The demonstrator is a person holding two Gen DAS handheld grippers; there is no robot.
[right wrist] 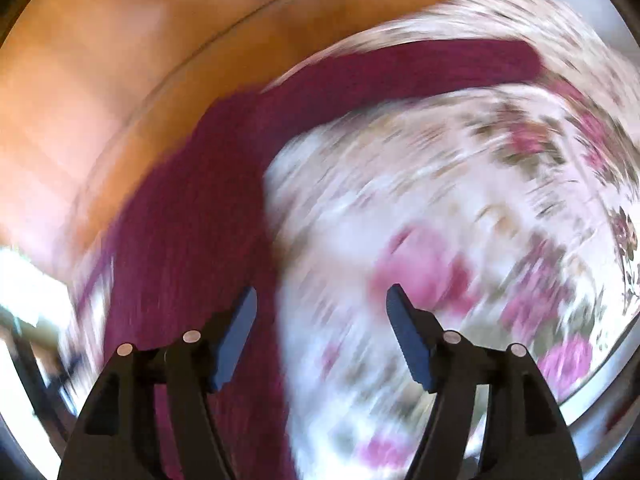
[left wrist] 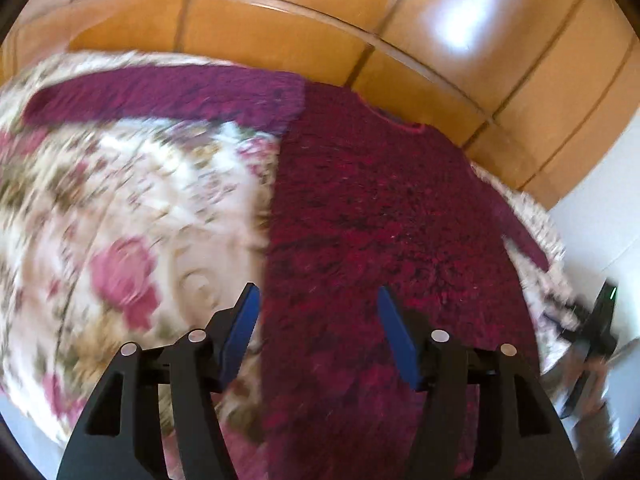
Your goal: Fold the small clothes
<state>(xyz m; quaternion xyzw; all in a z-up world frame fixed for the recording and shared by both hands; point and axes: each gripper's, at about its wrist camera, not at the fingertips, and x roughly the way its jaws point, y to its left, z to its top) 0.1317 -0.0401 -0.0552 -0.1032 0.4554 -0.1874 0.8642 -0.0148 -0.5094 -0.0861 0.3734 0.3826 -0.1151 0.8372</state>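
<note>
A dark red fuzzy sweater (left wrist: 380, 220) lies flat on a floral cloth (left wrist: 120, 208), one sleeve (left wrist: 160, 96) stretched to the left, the other sleeve (left wrist: 524, 236) at the right edge. My left gripper (left wrist: 318, 300) is open and empty, hovering over the sweater's lower left part. In the blurred right wrist view the sweater (right wrist: 192, 208) runs up the left side with a sleeve (right wrist: 420, 68) reaching right. My right gripper (right wrist: 320, 300) is open and empty above the sweater's right edge and the floral cloth (right wrist: 460, 208).
Orange-brown wooden panels (left wrist: 280, 28) stand behind the covered surface. The other hand-held gripper (left wrist: 596, 332) shows at the far right of the left wrist view, beyond the cloth's edge. A white wall (left wrist: 600, 220) is at the right.
</note>
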